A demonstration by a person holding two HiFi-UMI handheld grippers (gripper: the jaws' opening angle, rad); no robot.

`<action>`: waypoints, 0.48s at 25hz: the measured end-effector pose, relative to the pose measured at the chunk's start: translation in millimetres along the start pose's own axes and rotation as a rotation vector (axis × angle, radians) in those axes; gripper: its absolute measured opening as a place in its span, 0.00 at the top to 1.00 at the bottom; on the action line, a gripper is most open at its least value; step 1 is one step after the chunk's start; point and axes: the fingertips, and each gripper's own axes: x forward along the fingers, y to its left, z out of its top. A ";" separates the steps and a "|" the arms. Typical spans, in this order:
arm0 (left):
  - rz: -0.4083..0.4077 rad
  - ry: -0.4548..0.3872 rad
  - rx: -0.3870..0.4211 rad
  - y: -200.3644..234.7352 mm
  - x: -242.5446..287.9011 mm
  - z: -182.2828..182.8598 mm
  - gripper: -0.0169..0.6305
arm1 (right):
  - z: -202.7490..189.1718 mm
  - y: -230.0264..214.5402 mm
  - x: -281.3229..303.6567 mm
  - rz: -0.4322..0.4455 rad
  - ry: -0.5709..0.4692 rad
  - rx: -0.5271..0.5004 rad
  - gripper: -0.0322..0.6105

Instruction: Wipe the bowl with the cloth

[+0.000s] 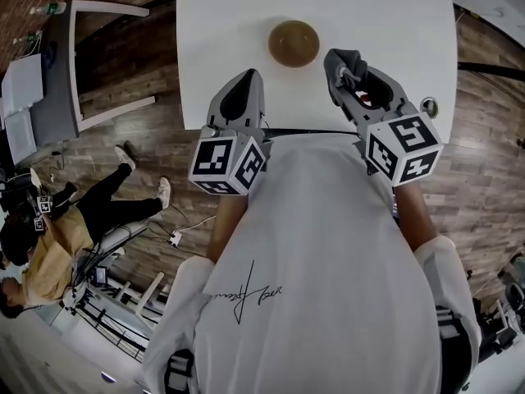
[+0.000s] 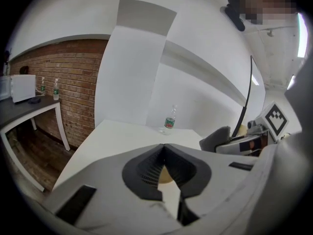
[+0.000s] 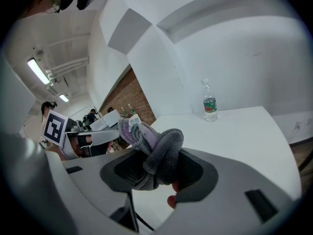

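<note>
A brown bowl [image 1: 294,43] sits on the white table [image 1: 221,23], just beyond both grippers. My left gripper [image 1: 248,75] is at the table's near edge, to the bowl's lower left. Its jaws are shut with nothing between them. In the left gripper view the tips [image 2: 163,146] meet, and a pale sliver of the bowl [image 2: 165,176] shows below them. My right gripper [image 1: 340,76] is to the bowl's right, shut on a bunched grey cloth [image 1: 348,57]. In the right gripper view the cloth [image 3: 157,153] sticks up from between the jaws and carries a small white label.
A clear plastic bottle [image 2: 169,121] [image 3: 210,105] stands at the table's far side. A small round metal fitting [image 1: 428,107] sits at the table's right near corner. Left of the table is wood floor, a grey desk [image 1: 49,89] and a person [image 1: 57,228] low down.
</note>
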 end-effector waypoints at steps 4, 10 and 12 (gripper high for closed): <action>0.010 0.026 -0.016 13.5 10.4 -5.7 0.99 | -3.1 0.4 16.4 0.011 0.034 0.001 0.67; -0.020 0.101 -0.012 15.4 36.9 -26.4 0.95 | -13.8 -4.2 30.9 0.027 0.073 0.033 0.67; -0.020 0.126 -0.018 19.0 42.4 -34.0 0.94 | -21.2 -2.1 37.2 0.036 0.094 0.039 0.67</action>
